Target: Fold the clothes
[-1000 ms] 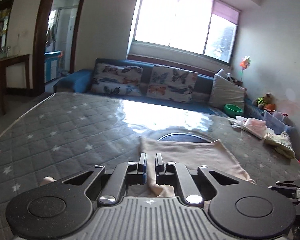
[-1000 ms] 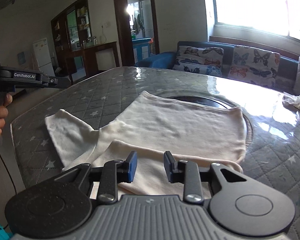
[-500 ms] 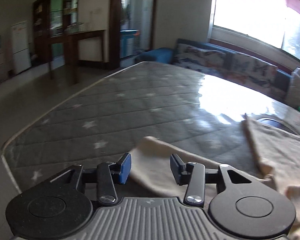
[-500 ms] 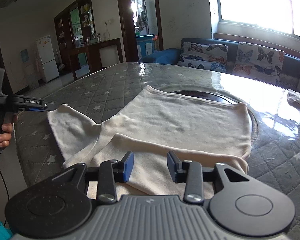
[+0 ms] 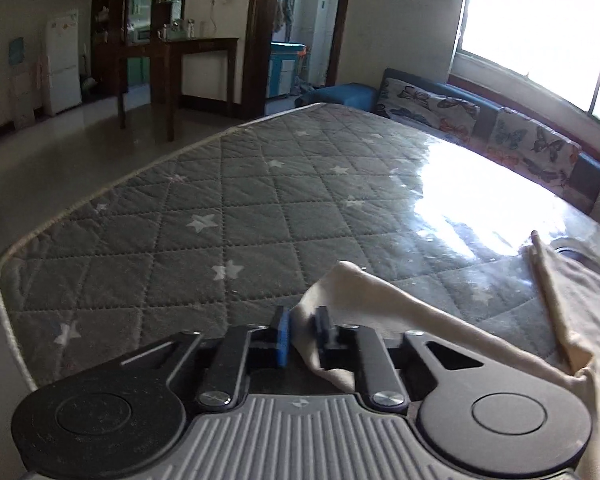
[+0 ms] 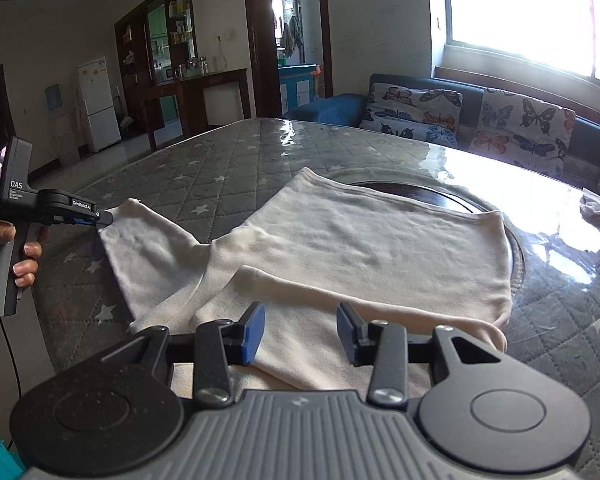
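One cream garment lay spread on the quilted tabletop, its sleeve end pinched by the left hand-held gripper, right hand-held gripper spread wide above its near fold; sleeve best carried taut across the garment.

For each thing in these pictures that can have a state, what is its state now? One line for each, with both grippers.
Left gripper: shut on the sleeve end.
Right gripper: open, over the folded part, holding nothing.
Cream shirt: spread flat on the table, one part folded over the body.
Sleeve: stretched out to the side, its end raised.
Quilted table cover: flat.
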